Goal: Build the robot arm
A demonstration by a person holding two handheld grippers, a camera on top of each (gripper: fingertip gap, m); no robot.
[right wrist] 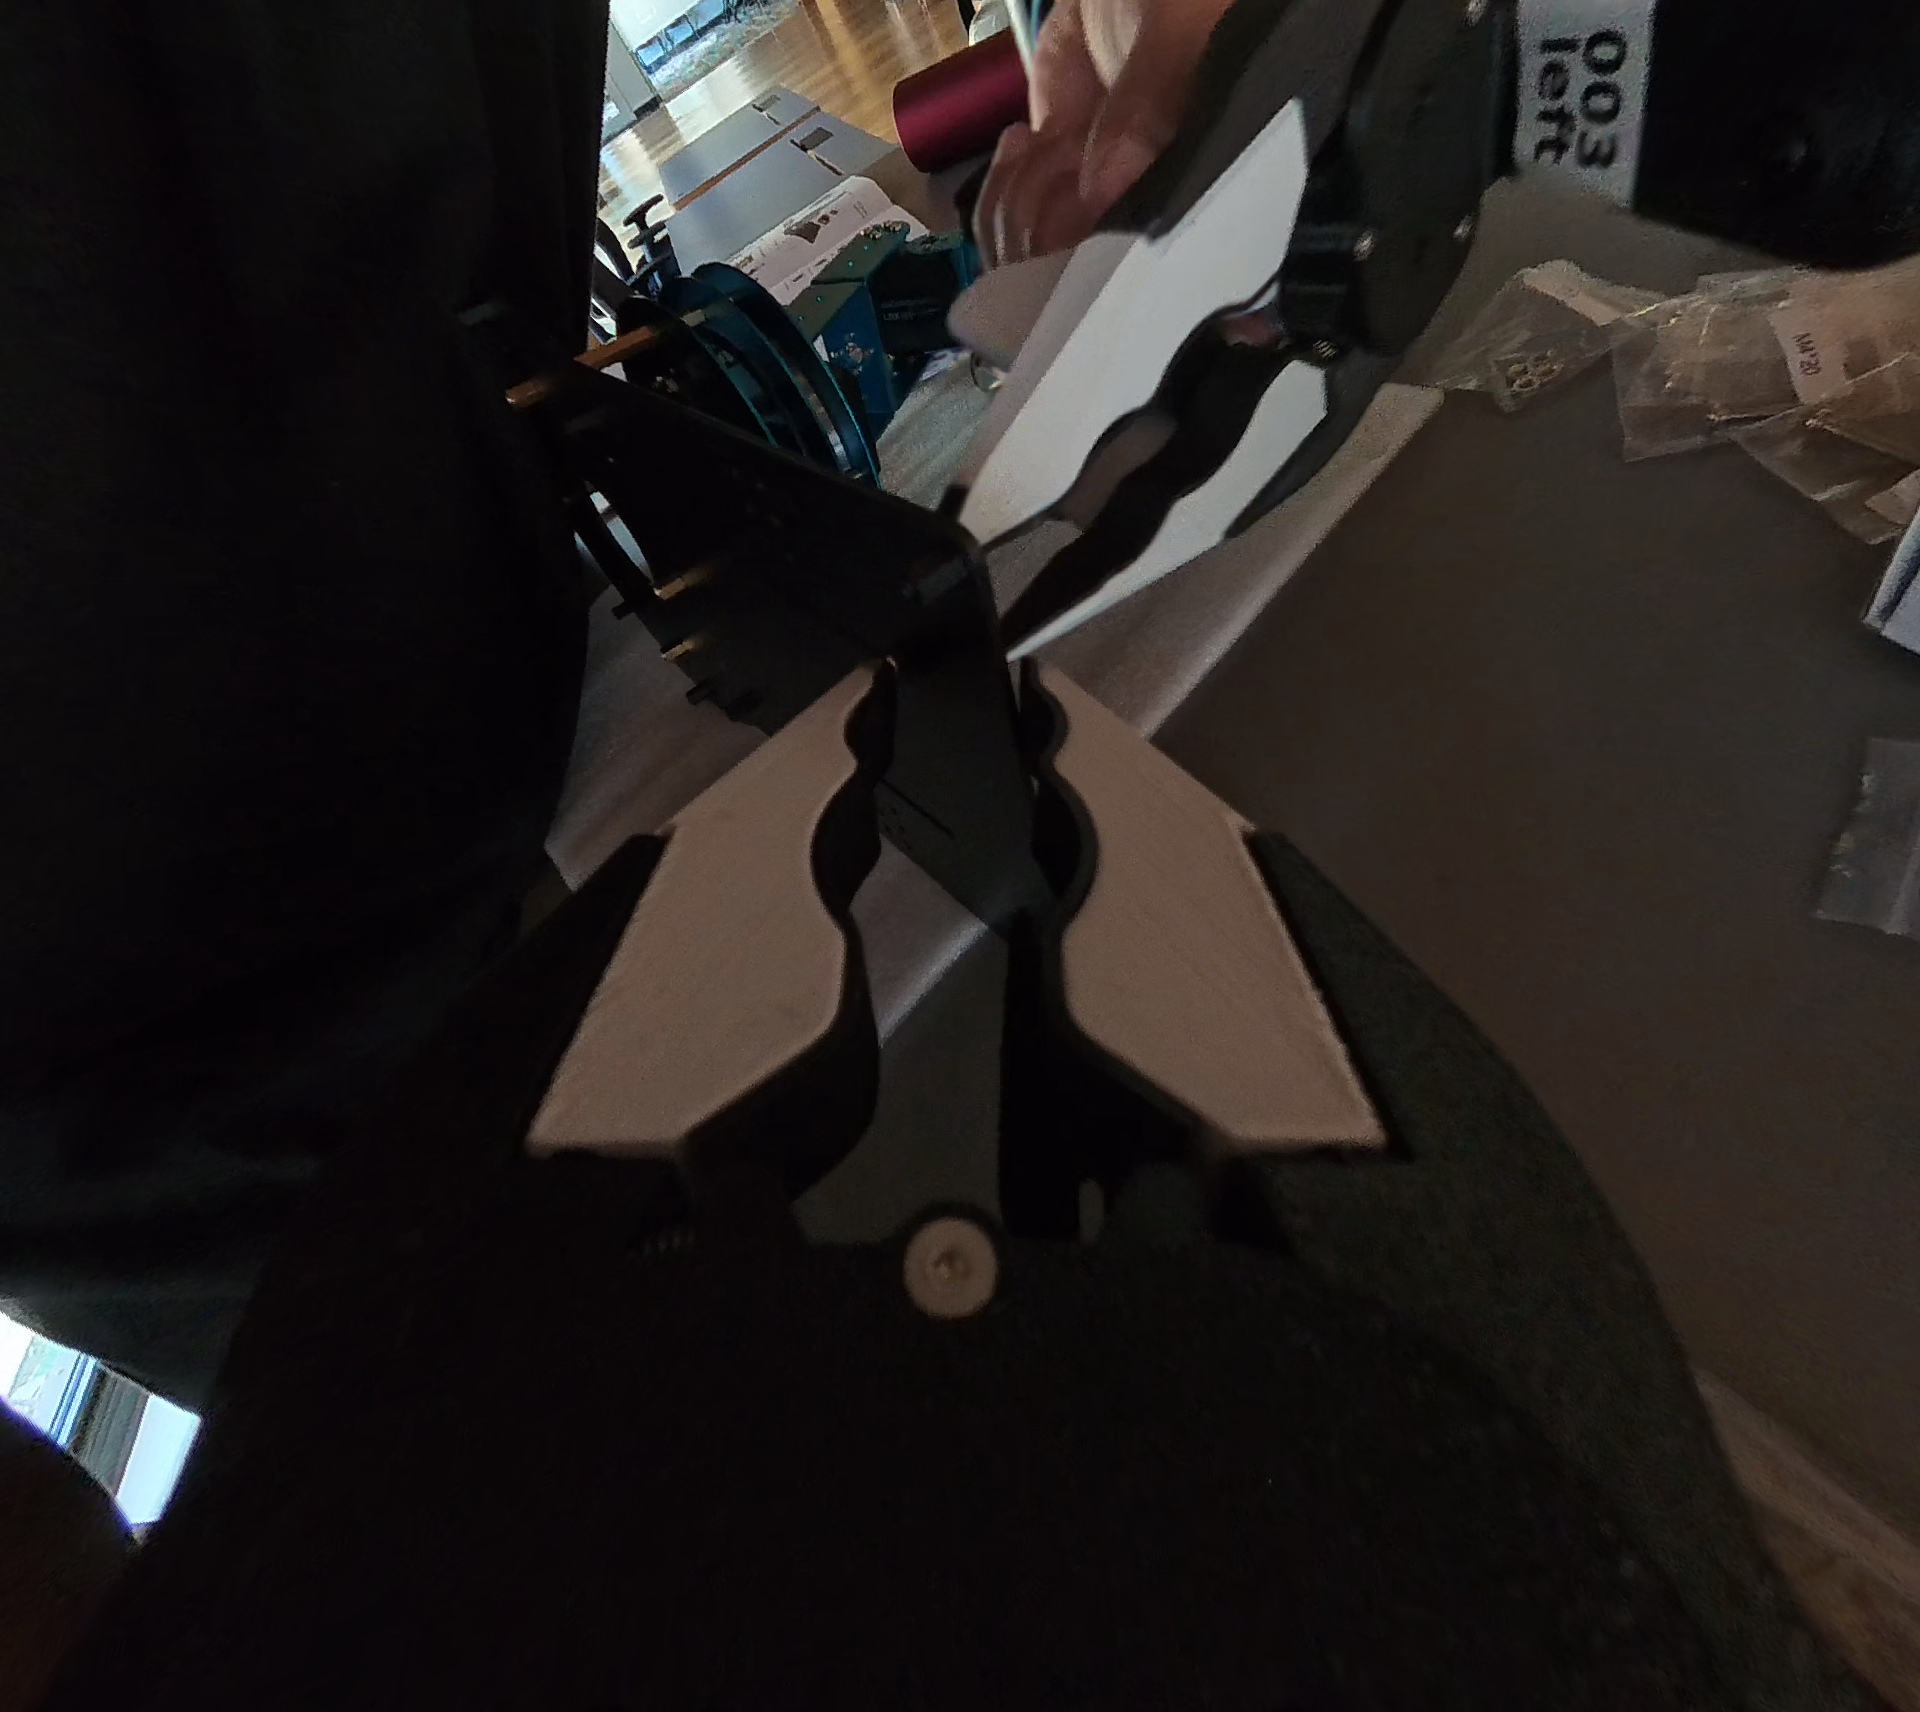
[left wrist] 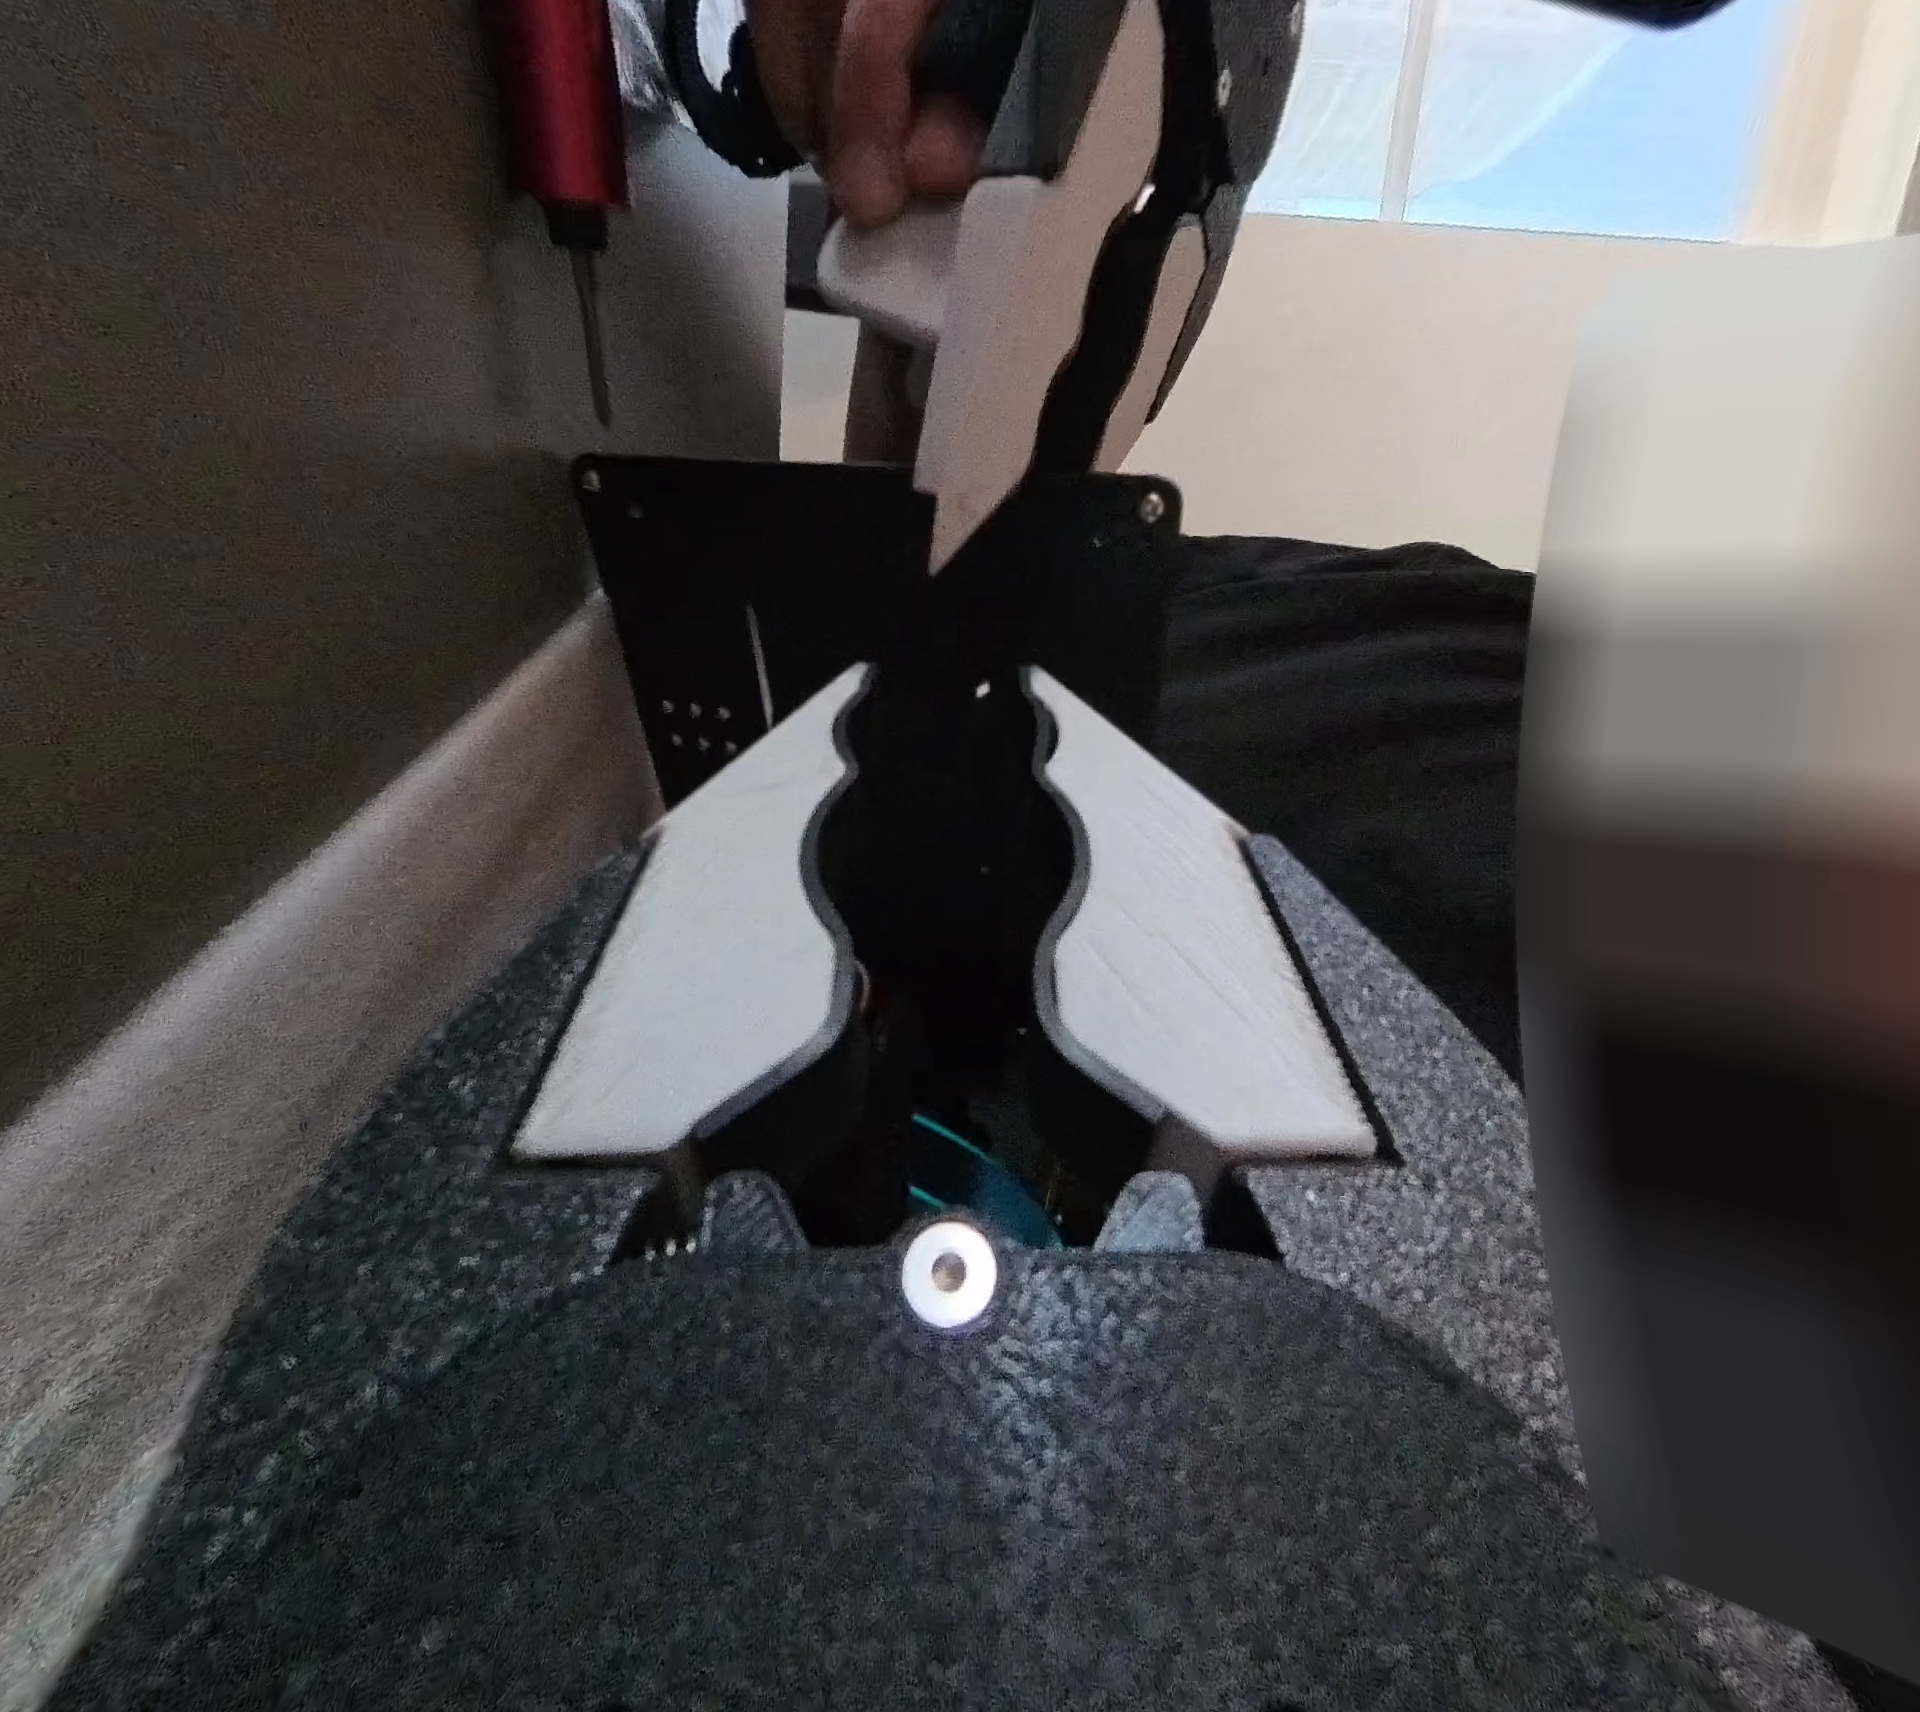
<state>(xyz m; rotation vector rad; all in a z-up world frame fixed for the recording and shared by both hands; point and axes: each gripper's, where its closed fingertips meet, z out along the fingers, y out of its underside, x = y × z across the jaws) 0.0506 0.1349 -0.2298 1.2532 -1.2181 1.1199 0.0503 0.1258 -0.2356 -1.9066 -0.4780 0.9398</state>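
The white fingers [left wrist: 707, 924] of the left gripper [left wrist: 940, 686] are nearly closed on the edge of a black perforated plate [left wrist: 748, 582], which stands upright above the grey table [left wrist: 260, 987]. The right gripper [right wrist: 961, 706] pinches the same plate [right wrist: 790, 540] from the other side, its jaws closed on the plate's corner. Behind the plate a blue wheeled chassis [right wrist: 790, 374] stands on the table [right wrist: 1507, 727]. A red screwdriver [left wrist: 551, 52] lies near the table's far edge, and small plastic bags [right wrist: 1714, 374] lie at its right side.
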